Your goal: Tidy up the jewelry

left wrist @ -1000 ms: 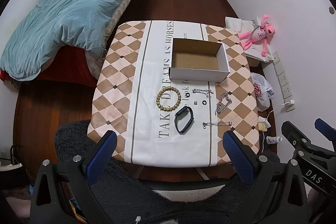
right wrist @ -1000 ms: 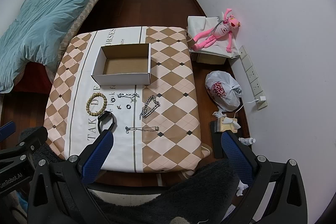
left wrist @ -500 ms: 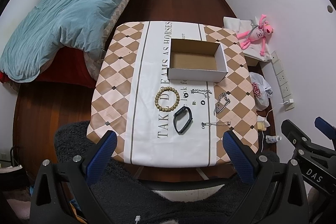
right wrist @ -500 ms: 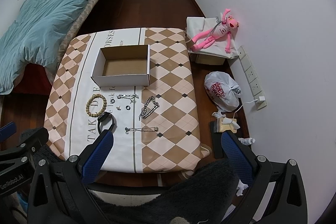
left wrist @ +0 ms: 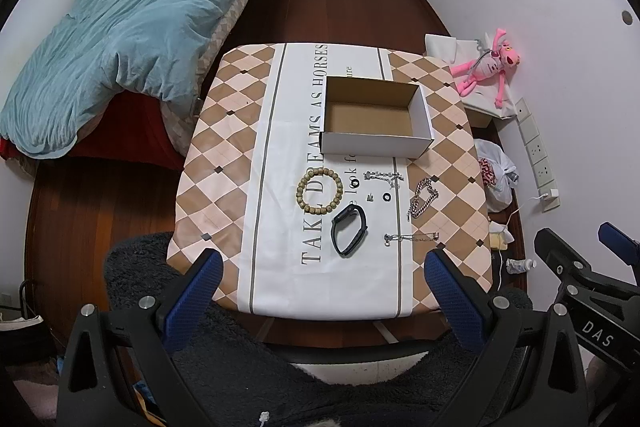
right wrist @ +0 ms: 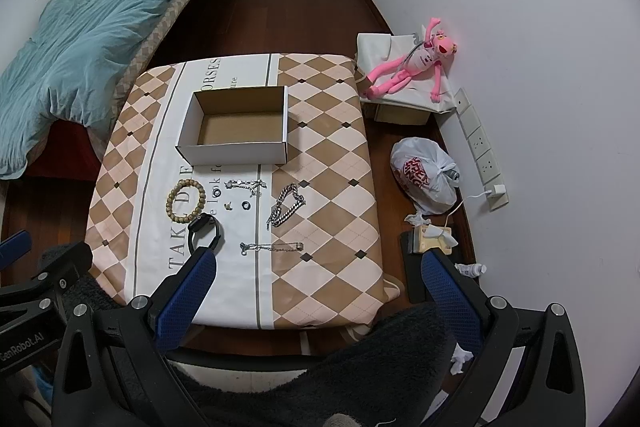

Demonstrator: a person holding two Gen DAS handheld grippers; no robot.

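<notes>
Too small to identify: three tiny pieces lying between the beaded bracelet and the chunky chain. In the right wrist view, near end of the black band hidden behind a blue gripper finger. Printed lettering on the table partly covered by the box.

An open white cardboard box with a bare brown floor sits upright on the counter. In front of it lie a round wooden bead bracelet, a black band bracelet just beside it, a thin silver charm chain, two small dark rings, a chunky silver link bracelet, and a fine silver chain laid straight.
</notes>
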